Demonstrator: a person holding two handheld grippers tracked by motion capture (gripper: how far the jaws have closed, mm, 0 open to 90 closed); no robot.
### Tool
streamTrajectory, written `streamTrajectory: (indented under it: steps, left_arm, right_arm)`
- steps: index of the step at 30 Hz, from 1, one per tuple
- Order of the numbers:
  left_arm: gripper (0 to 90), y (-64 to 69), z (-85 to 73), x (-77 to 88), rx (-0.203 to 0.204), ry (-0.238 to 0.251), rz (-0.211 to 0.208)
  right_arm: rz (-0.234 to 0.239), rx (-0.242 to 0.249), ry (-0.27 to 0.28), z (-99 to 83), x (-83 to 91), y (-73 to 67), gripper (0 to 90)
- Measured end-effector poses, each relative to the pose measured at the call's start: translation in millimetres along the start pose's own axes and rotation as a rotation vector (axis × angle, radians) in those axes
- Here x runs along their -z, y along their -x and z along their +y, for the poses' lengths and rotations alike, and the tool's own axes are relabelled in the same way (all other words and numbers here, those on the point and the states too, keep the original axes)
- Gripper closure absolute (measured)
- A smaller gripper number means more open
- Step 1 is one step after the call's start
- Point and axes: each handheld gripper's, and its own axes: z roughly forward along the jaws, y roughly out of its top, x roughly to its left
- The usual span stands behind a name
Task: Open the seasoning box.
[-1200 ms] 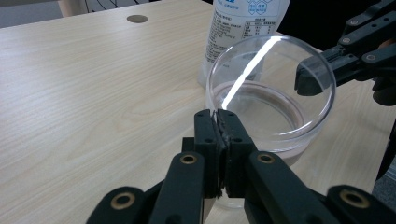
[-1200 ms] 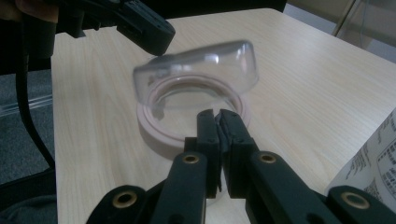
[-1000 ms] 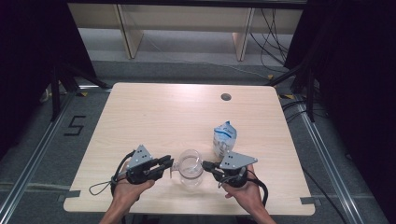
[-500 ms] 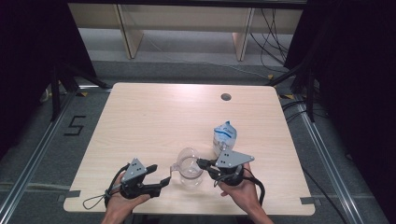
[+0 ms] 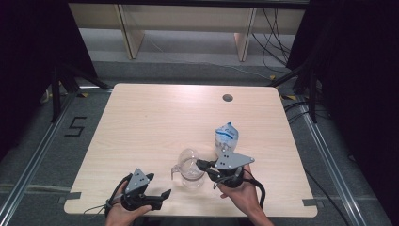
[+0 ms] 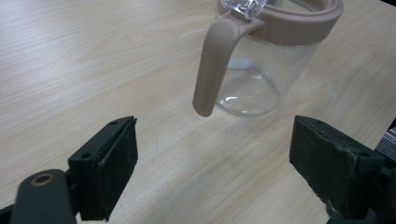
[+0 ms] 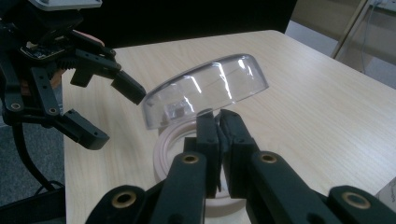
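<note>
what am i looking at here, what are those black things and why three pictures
A person at a table holds a hand-held black tool with two jaws in each hand. One picture looks down from above; the other two come from cameras riding on each tool. On the table stand a clear glass jug with a beige handle and rim, and a blue-and-white bag beyond it. The right tool is shut on the edge of the jug's clear lid, which stands tipped up. The left tool has just been opening; its jaws are apart, nothing between them.
</note>
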Motion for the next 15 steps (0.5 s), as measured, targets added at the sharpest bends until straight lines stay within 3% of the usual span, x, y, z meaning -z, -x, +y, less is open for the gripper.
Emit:
streamTrajectory:
  steps: [5,8,15]
  left_arm:
    - [15.0,-7.1,-1.7,4.3,0.022,0.004,0.055]
    - [14.9,-7.2,-3.0,4.3,0.037,0.005,0.053]
    - [15.0,-6.2,-4.3,5.1,0.019,-0.018,0.057]
  right_arm:
    - [0.016,0.015,0.000,5.1,-1.0,-2.1,86.9]
    - [0.016,0.020,0.005,6.6,-2.2,-3.0,86.9]
    - [0.025,0.030,0.004,10.5,-7.2,-7.2,86.9]
